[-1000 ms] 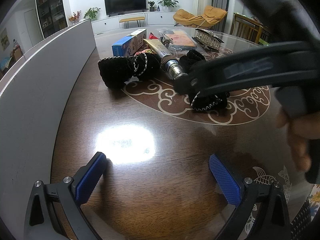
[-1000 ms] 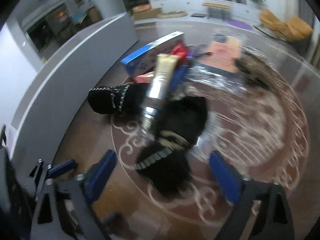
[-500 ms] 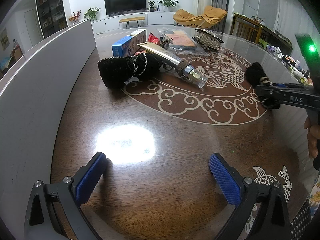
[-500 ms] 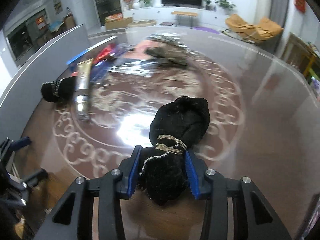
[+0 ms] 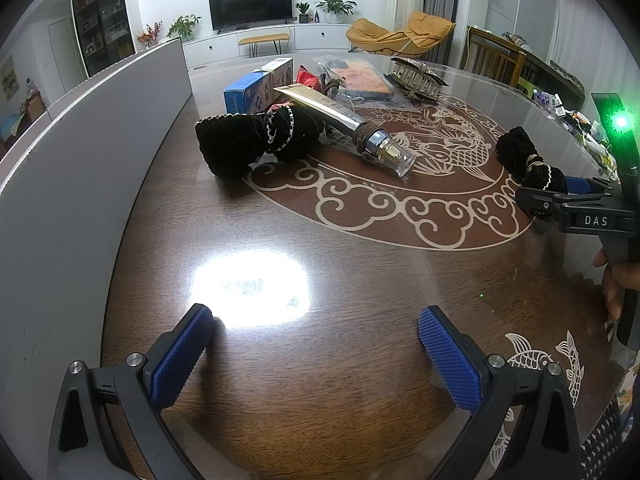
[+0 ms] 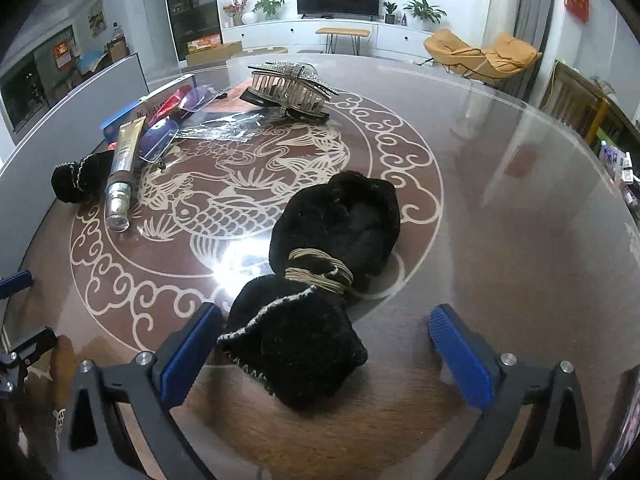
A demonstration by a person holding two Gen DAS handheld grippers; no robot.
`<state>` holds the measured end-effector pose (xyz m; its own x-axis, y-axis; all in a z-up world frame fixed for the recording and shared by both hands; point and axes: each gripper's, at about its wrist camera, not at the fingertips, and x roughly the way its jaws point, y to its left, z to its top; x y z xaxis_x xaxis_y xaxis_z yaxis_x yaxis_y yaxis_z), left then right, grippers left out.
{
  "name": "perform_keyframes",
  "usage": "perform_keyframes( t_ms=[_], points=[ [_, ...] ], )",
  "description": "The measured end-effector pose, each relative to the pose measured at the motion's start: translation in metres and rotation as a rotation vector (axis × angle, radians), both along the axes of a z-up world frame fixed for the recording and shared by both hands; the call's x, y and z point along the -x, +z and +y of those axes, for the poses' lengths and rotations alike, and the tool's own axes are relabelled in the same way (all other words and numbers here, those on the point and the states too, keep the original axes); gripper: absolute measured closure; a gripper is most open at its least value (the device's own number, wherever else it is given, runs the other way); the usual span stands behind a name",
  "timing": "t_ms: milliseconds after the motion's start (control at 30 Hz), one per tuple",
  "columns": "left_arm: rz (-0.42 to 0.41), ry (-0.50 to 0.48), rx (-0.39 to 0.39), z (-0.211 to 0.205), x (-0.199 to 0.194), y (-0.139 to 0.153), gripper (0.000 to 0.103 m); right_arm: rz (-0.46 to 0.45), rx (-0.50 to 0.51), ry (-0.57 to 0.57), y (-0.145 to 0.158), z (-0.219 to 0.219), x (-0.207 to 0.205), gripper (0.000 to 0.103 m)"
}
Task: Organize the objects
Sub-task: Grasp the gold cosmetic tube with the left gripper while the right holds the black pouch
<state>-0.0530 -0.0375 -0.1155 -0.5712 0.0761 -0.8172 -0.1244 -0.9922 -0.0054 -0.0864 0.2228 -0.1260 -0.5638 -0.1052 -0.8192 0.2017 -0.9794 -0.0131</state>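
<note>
A black velvet pouch tied with tan cord (image 6: 320,280) lies on the glass-topped table, between the open fingers of my right gripper (image 6: 326,346), which does not hold it. It also shows at the right in the left wrist view (image 5: 524,156). My left gripper (image 5: 314,354) is open and empty above bare table near the front edge. A second black pouch (image 5: 248,140) and a gold tube with a clear cap (image 5: 352,128) lie at the table's far left.
A blue box (image 5: 256,88), a red packet (image 5: 306,76), a plastic-wrapped item (image 5: 360,80) and a rhinestone hair claw (image 6: 288,88) lie at the back. A grey partition (image 5: 80,160) runs along the table's left side.
My right gripper carried the tied pouch to the right side of the table, set it down and opened. The left gripper has not moved.
</note>
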Motion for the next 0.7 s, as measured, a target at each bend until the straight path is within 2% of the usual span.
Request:
perform_keyframes(
  t_ms=[400,467,533,600,700],
  points=[
    [-0.002,0.003,0.002,0.001,0.000,0.000,0.000,0.003,-0.004,-0.016,-0.003,0.000,0.003,0.000],
    [-0.028,0.018,0.003,0.002,0.005,0.001,0.000,0.003,-0.004,-0.016,-0.003,0.000,0.003,0.000],
    [-0.050,0.020,-0.113,0.002,0.020,0.010,0.000,0.003,-0.003,-0.017,-0.003,0.000,0.003,0.000],
    [-0.021,0.041,-0.199,0.003,0.036,0.024,0.000,0.003,-0.004,-0.016,-0.003,0.000,0.003,0.000],
    [0.001,0.069,-0.209,0.018,0.078,0.040,0.000,0.003,-0.004,-0.016,-0.003,0.000,0.003,0.000]
  ],
)
